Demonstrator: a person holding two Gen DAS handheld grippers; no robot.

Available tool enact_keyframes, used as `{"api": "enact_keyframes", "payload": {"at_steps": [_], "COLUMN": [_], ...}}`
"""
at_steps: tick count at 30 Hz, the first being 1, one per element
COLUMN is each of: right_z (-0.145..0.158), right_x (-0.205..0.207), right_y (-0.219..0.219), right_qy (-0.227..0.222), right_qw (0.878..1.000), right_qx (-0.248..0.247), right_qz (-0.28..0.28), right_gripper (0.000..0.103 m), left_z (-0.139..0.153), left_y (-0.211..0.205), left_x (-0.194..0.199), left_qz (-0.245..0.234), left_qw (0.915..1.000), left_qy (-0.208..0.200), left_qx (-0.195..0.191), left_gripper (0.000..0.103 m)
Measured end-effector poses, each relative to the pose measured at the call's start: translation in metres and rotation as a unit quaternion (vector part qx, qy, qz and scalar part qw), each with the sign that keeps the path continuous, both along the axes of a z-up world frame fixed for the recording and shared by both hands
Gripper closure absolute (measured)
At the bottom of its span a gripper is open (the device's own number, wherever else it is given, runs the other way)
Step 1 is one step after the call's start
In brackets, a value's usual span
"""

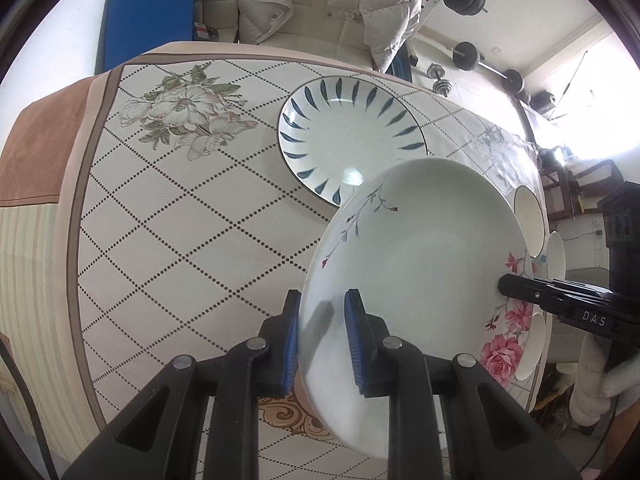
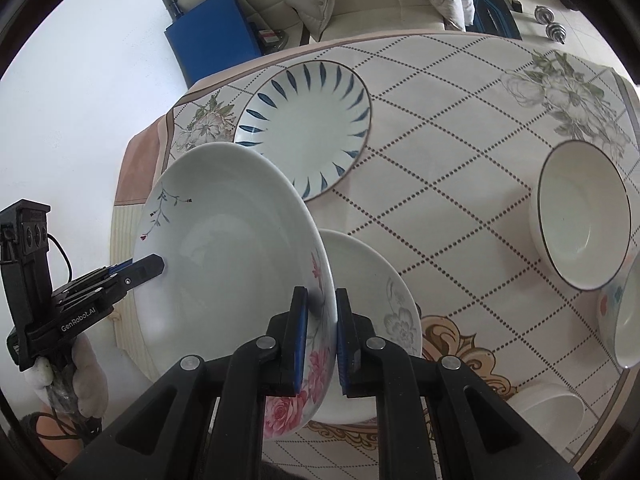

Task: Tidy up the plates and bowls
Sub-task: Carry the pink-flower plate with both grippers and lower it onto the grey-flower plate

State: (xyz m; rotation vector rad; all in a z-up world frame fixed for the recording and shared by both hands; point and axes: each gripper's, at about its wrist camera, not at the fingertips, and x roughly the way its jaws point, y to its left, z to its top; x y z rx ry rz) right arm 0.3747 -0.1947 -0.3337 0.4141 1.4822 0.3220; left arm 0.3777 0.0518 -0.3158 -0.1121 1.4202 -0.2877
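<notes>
A white plate with pink roses and a thin branch pattern [image 1: 420, 256] is held tilted above the table by both grippers. My left gripper [image 1: 322, 340] is shut on its near rim. My right gripper [image 2: 322, 332] is shut on the opposite rim by the roses [image 2: 316, 364]. Each gripper shows in the other's view, the right one [image 1: 520, 286] and the left one [image 2: 148, 268]. A blue-leaf plate [image 1: 352, 140] lies flat on the table beyond, also in the right wrist view [image 2: 304, 128]. A white plate with a grey flower [image 2: 372, 312] lies under the held plate.
A dark-rimmed white bowl [image 2: 584, 216] stands at the right, a spotted bowl [image 2: 620, 316] near it, and another white dish [image 2: 552, 412] at the front right. The tablecloth [image 1: 180, 220] covers the table. A chair with a cream jacket [image 1: 328, 4] stands behind.
</notes>
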Motion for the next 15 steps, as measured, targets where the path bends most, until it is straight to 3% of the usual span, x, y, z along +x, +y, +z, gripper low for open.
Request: {"api": "enact_keyframes", "payload": {"at_steps": [15], "right_z": [-0.055], "right_x": [-0.047], "right_y": [-0.03], "right_qy": [0.037], "right_qw": [0.999], "right_qx": [0.005], "right_qz": [-0.015], "right_gripper": [0.088], "left_z": [-0.055], "left_y": [-0.034], "left_x": [-0.026], "left_qz": [-0.04], "left_qw": [0.9972], "left_qy": [0.046], "left_qx": [0.044], "left_gripper": [0.084]}}
